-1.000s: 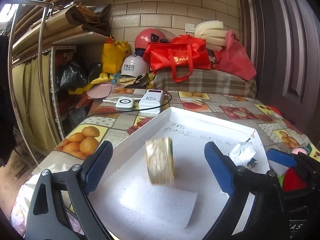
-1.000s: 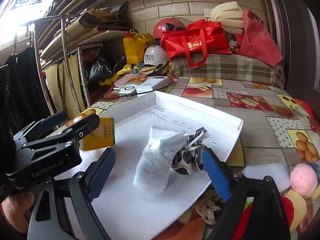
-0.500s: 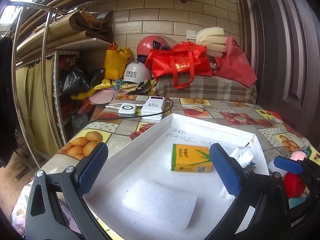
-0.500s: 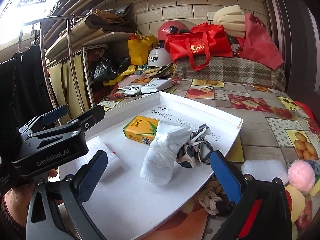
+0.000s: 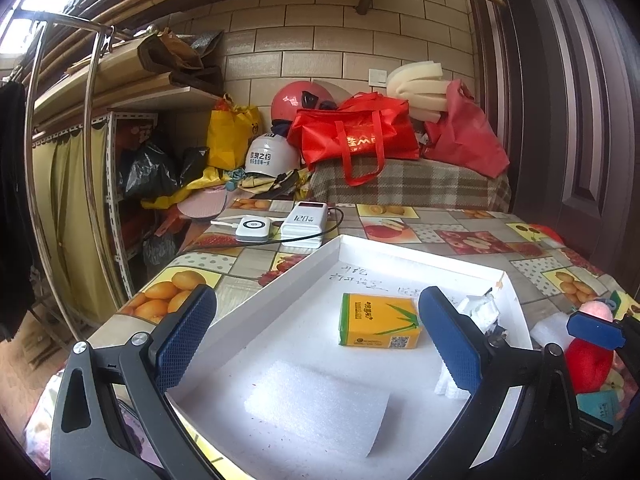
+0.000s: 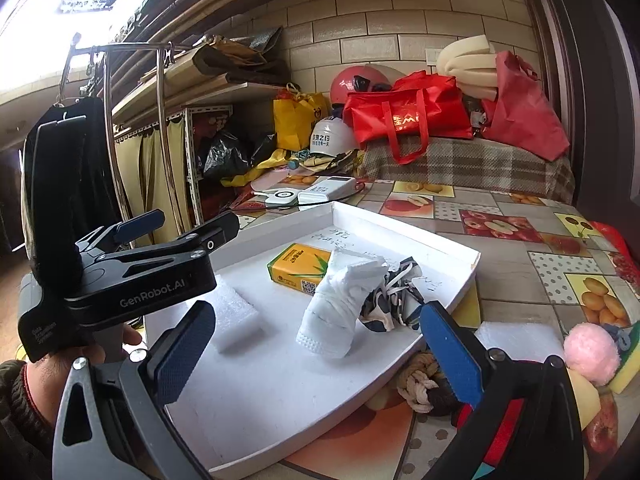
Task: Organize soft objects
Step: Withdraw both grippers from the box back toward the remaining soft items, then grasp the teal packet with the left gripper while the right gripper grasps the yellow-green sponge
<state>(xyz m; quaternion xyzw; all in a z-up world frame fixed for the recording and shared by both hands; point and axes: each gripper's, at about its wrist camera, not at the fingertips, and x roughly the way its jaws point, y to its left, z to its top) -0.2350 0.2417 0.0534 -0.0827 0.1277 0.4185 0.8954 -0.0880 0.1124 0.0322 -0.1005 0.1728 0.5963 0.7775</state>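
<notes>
White foam forms the shallow tray [image 5: 280,280] that lies on the worktop [image 5: 460,236], which is covered in a fruit-print cloth. Inside it, a yellow tissue pack [image 5: 378,322] lies flat towards the tray's far right part, apart from both pads of the left gripper [image 5: 318,334], whose jaws stand wide with nothing between them; the pack sits just ahead of the right-hand pad. A white foam block [image 5: 320,408] lies nearer, by the tray's near edge, below that gripper.

In the right wrist view, a white sock [image 6: 340,304] stands bunched near the tray's right edge, with a black-and-white patterned cloth [image 6: 394,304] touching its right side and the tissue pack just behind it. The right gripper [image 6: 316,354] is spread wide and empty, with the sock ahead of it and touching neither pad.

Off the tray, beside its near right corner, lie a knotted rope toy [image 6: 420,378], a pink pompom [image 6: 590,354] and a second foam sheet [image 6: 516,340]. A hand [image 6: 60,376] grips the left gripper's handle at the left.
</notes>
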